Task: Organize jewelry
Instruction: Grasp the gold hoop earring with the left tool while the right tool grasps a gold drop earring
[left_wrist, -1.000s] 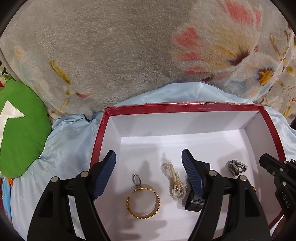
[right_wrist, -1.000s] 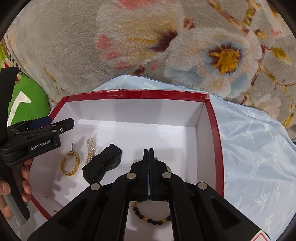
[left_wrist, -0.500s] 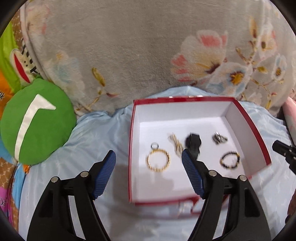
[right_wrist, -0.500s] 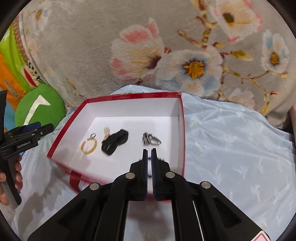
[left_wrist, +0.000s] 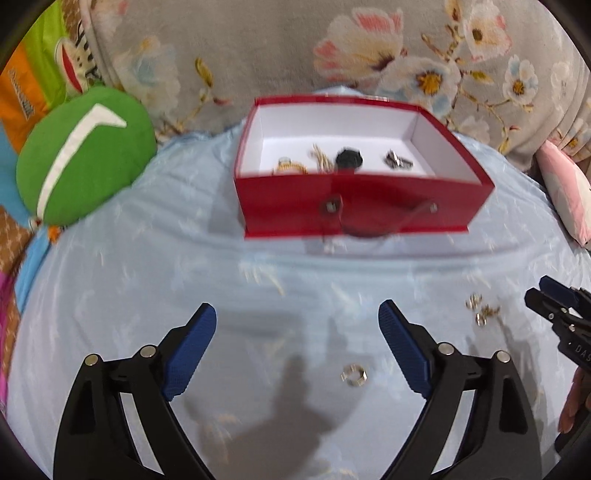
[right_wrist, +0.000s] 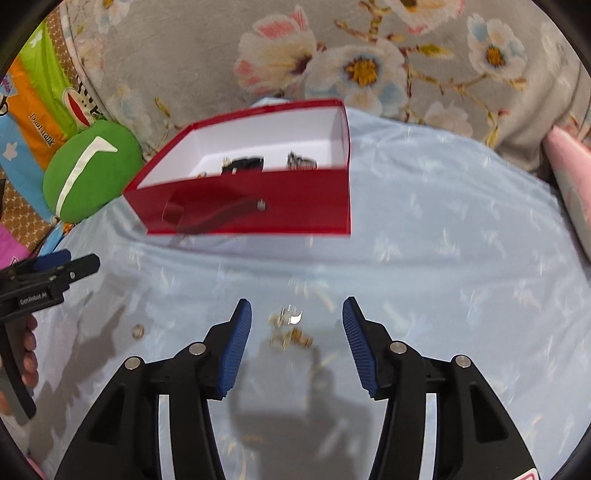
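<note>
A red box (left_wrist: 354, 206) with a white inside stands on the light blue sheet; in it lie a gold bangle (left_wrist: 290, 169), a pearl piece (left_wrist: 320, 159), a black piece (left_wrist: 349, 158) and a silver piece (left_wrist: 397, 161). On the sheet near me lies a small silver ring (left_wrist: 354, 375), between the tips of my left gripper (left_wrist: 297, 345), whose jaws are opening with nothing held. A loose cluster of small gold and silver pieces (right_wrist: 290, 328) lies between the opening jaws of my right gripper (right_wrist: 297, 325), untouched.
A green round cushion (left_wrist: 83, 155) lies left of the box. A grey floral blanket (left_wrist: 295, 48) rises behind it. A pink cushion (left_wrist: 565, 195) sits at the right edge. The right gripper (left_wrist: 554, 310) shows in the left wrist view, the left gripper (right_wrist: 48, 277) in the right.
Both grippers have pulled back out of the red box to the sheet in front of it. The right jaws went from shut to apart; the left jaws widened.
</note>
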